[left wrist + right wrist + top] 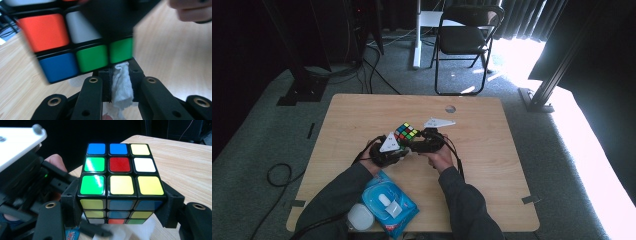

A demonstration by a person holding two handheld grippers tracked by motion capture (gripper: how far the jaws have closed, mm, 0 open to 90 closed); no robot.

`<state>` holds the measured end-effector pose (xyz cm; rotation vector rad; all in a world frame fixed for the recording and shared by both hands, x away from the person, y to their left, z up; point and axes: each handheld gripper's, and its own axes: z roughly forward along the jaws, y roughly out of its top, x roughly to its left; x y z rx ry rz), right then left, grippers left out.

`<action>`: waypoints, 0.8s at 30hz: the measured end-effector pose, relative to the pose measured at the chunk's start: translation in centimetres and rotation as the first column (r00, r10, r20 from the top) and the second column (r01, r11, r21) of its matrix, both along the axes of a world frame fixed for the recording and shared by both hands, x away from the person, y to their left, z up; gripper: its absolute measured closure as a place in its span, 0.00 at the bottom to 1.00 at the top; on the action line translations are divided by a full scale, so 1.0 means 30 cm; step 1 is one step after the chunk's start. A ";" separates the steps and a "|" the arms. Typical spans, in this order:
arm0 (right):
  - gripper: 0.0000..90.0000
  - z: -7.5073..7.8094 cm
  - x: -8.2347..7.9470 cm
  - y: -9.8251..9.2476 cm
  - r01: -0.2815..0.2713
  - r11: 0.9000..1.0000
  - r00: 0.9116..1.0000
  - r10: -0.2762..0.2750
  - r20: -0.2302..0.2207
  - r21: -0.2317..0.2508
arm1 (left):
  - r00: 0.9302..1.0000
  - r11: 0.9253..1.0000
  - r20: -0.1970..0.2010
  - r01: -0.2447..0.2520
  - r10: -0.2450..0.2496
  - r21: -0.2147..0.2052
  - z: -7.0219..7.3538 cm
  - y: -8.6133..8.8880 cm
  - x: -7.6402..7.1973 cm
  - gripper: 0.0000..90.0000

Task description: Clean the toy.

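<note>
- High view: a wooden table (492, 165) is seen from above, standing on a grey carpet, and a black folding chair (464, 37) is placed behind its far edge.
- At the near edge of the table a blue pack of wet wipes (389, 204) is laid, and a round white container (360, 217) is seen just beside it on the left.
- Two forearms in dark sleeves are brought in from the bottom, and the two grippers are held close together above the middle of the table.
- The right gripper (122, 202) is closed on the puzzle cube (120, 180): in the right gripper view its two black jaws are pressed against the left and right sides of the cube, near its lower rows. The cube is held above the table, with a mixed face of blue, yellow, green, red and white stickers turned to the camera.
- In the high view the puzzle cube (406, 132) is found between the two hands, slightly lifted over the table centre.
- The left gripper (121, 82) is almost fully closed, and a small white piece of wipe (121, 86) is pinched between its jaws. In the left gripper view the top of the wipe is brought against the lower edge of the puzzle cube (75, 47), under a green sticker.
- Whether the wipe is pressed hard on the cube cannot be told.
</note>
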<state>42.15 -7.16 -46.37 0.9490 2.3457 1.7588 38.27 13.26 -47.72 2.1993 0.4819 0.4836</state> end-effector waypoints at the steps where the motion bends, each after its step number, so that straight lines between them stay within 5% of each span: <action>1: 0.38 0.000 0.000 0.000 0.000 1.000 1.000 0.000 0.000 0.000 | 1.000 1.000 0.004 0.010 -0.010 0.012 0.000 -0.003 -0.002 0.87; 6: 0.38 -0.002 -0.002 -0.004 0.001 1.000 1.000 -0.001 -0.002 -0.004 | 1.000 1.000 0.004 -0.009 0.009 0.007 0.001 0.004 0.003 0.88; 11: 0.38 -0.004 -0.002 -0.011 0.000 1.000 1.000 0.000 -0.004 0.003 | 0.997 0.996 0.004 -0.081 0.081 -0.038 0.008 0.044 0.023 0.88; 20: 0.38 -0.011 0.002 -0.027 0.009 1.000 1.000 -0.009 -0.005 0.001 | 0.984 0.980 0.017 -0.175 0.177 -0.092 0.021 0.101 0.036 0.88; 24: 0.38 -0.018 0.006 -0.035 0.017 1.000 1.000 -0.017 -0.012 -0.009 | 0.971 0.967 0.038 -0.229 0.235 -0.113 0.033 0.129 0.038 0.88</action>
